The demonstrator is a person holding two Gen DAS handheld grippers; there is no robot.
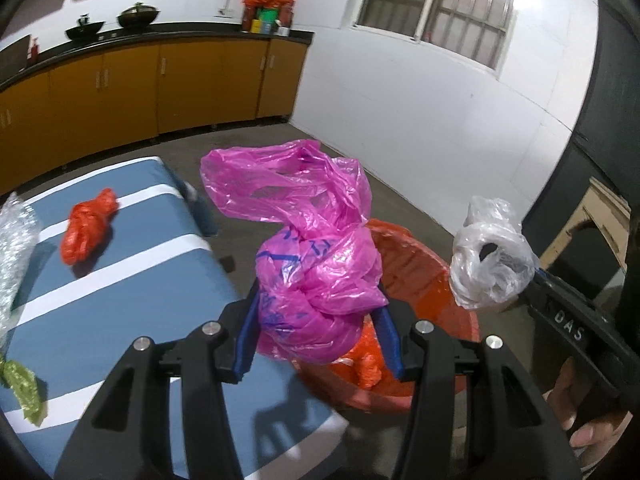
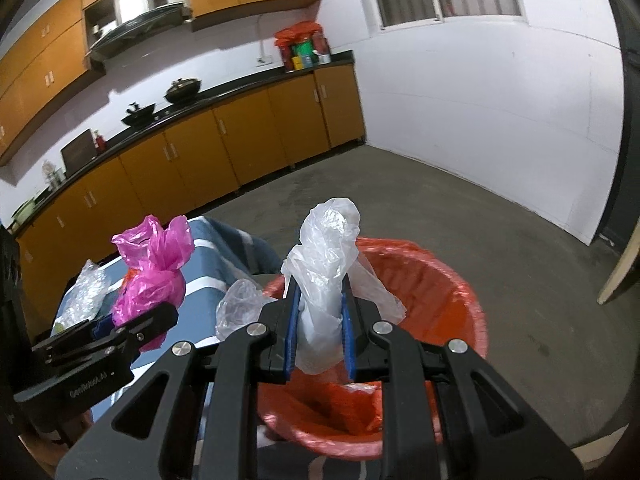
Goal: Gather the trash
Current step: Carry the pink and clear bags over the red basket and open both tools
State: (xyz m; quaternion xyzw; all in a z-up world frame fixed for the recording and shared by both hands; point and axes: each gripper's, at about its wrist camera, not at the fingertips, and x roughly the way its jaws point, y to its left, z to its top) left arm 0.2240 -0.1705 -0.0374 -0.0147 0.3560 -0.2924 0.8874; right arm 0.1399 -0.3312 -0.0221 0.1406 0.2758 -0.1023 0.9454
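Observation:
My left gripper (image 1: 318, 312) is shut on a crumpled pink plastic bag (image 1: 304, 240) and holds it at the near rim of the red-lined trash bin (image 1: 432, 264). My right gripper (image 2: 320, 300) is shut on a clear white plastic bag (image 2: 326, 264) and holds it above the bin (image 2: 440, 288). In the left wrist view the white bag (image 1: 490, 256) hangs at the right of the bin. In the right wrist view the pink bag (image 2: 154, 276) and the left gripper show at the left.
A blue-and-white striped table (image 1: 132, 264) stands left of the bin and carries a red crumpled bag (image 1: 88, 226), clear bubble wrap (image 1: 16, 256) and a green scrap (image 1: 24, 390). Orange cabinets (image 1: 160, 80) line the far wall. Grey concrete floor (image 2: 500, 232) surrounds the bin.

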